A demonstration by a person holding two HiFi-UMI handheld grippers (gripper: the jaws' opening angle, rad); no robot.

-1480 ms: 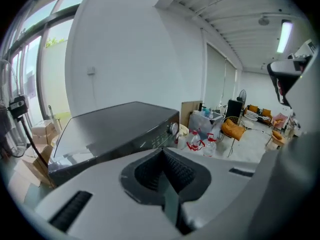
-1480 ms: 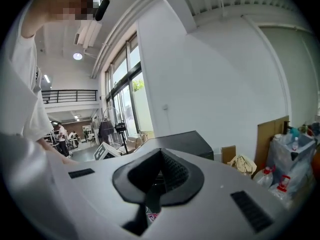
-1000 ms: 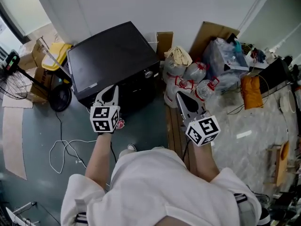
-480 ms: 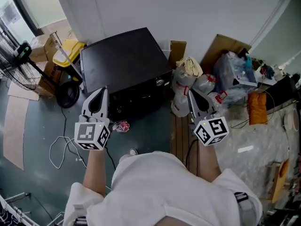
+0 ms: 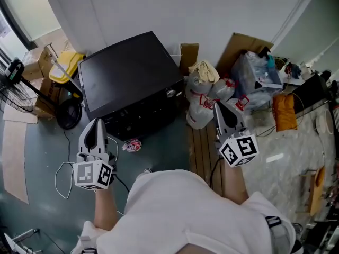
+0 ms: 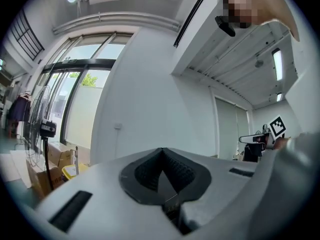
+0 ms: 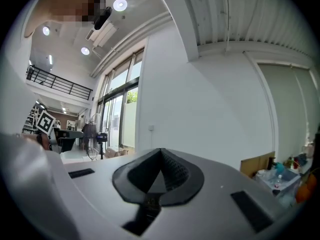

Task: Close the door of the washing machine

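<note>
A: Grippers first. Left gripper (image 6: pixel 161 156)?
B: Clenched, pads meeting, nothing between them. It points level at the white wall (image 6: pixel 150 99) and the windows. No machine in its own view.
A: Right gripper (image 7: pixel 161 156)?
B: Same. Jaws together, empty, aimed at the wall above everything.
A: Where's the washing machine (image 5: pixel 127 73)?
B: Head view shows a black box against the wall, straight ahead of the person. A yellow bin (image 5: pixel 66 62) is on its left, a heap of bags (image 5: pixel 204 91) on its right. The left gripper hangs over the floor (image 5: pixel 159 147) off the machine's front left corner, near it but apart. The right gripper is over the bags and the wooden strip (image 5: pixel 198 147), also apart from it.
A: Door?
B: Can't pick out the door itself from this steep angle. The front face looks flush, no panel swinging out. A small red-and-white scrap (image 5: pixel 132 145) lies on the floor just in front.
A: So which step?
B: My read is that the closing push is done or nearly done, with both hands off the machine. Can't be sure it latched.
A: Next move?
B: If it's latched, nothing, both just hold off. If not, bring the left one's closed tips onto the front panel and press straight in, firmly, until it seats. Come in square so the tips don't skid off the dark glossy face.
</note>
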